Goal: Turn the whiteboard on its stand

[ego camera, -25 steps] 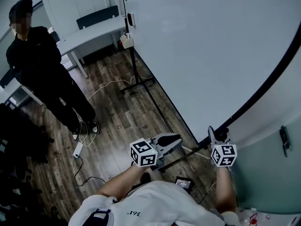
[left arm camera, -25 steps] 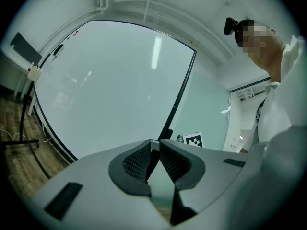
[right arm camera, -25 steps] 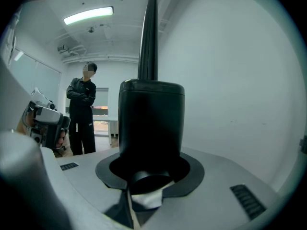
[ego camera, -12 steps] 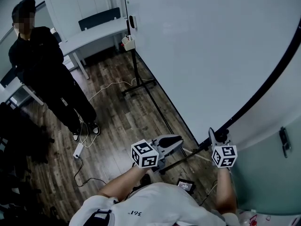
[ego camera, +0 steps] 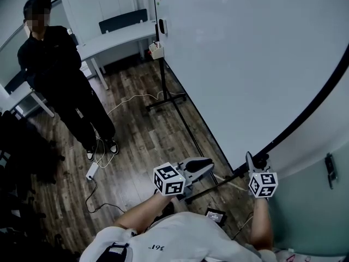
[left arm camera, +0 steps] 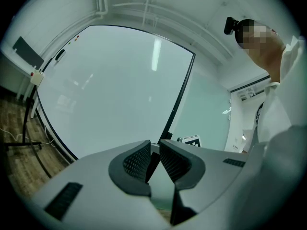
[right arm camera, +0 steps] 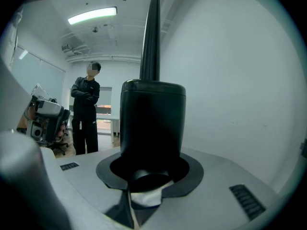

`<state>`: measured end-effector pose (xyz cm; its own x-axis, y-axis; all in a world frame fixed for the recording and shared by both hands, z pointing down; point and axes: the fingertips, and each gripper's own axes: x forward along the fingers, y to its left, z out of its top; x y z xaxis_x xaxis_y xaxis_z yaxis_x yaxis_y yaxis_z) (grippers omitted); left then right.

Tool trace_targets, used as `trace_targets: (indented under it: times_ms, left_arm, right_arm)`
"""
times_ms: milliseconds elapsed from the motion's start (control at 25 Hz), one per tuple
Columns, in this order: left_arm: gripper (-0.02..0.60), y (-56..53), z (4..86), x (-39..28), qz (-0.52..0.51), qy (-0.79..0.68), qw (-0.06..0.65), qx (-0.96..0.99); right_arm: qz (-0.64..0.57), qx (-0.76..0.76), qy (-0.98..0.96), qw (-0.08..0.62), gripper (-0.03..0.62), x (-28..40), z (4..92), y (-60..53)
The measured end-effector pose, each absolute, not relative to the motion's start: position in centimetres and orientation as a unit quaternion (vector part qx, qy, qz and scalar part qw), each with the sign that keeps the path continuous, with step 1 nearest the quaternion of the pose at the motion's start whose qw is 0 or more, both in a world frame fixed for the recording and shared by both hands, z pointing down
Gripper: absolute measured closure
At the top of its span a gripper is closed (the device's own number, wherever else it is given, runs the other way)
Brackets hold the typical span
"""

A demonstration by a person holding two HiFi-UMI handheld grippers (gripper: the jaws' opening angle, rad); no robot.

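Two grey grippers, both held by us. Left gripper [ego camera: 199, 166]: jaws drawn together on nothing, near the board's corner. Right gripper [ego camera: 254, 162]: we have it clamped on the black cylindrical knob [right arm camera: 152, 121] at the frame edge of the large white whiteboard [ego camera: 245, 64]. Black metal stand [ego camera: 168, 94] on dark wood-plank floor [ego camera: 139, 143]. Farthest: person in black clothes [ego camera: 57, 72], beside a white desk [ego camera: 117, 37].

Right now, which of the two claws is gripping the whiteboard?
The right claw: it is shut on the whiteboard's black corner piece. The left claw holds nothing.
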<state>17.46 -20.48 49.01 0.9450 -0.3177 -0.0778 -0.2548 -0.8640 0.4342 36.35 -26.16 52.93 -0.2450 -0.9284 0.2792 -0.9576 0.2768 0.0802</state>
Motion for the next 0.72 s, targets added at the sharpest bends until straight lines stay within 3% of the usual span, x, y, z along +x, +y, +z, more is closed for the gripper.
trace_targets:
  times_ms: [720]
  left_arm:
    - [0.534, -20.3, 47.5, 17.2, -0.077, -0.134, 0.216, 0.964]
  right_arm:
    - [0.062, 0.602, -0.783, 0.142, 0.439, 36.7, 51.4, -23.1]
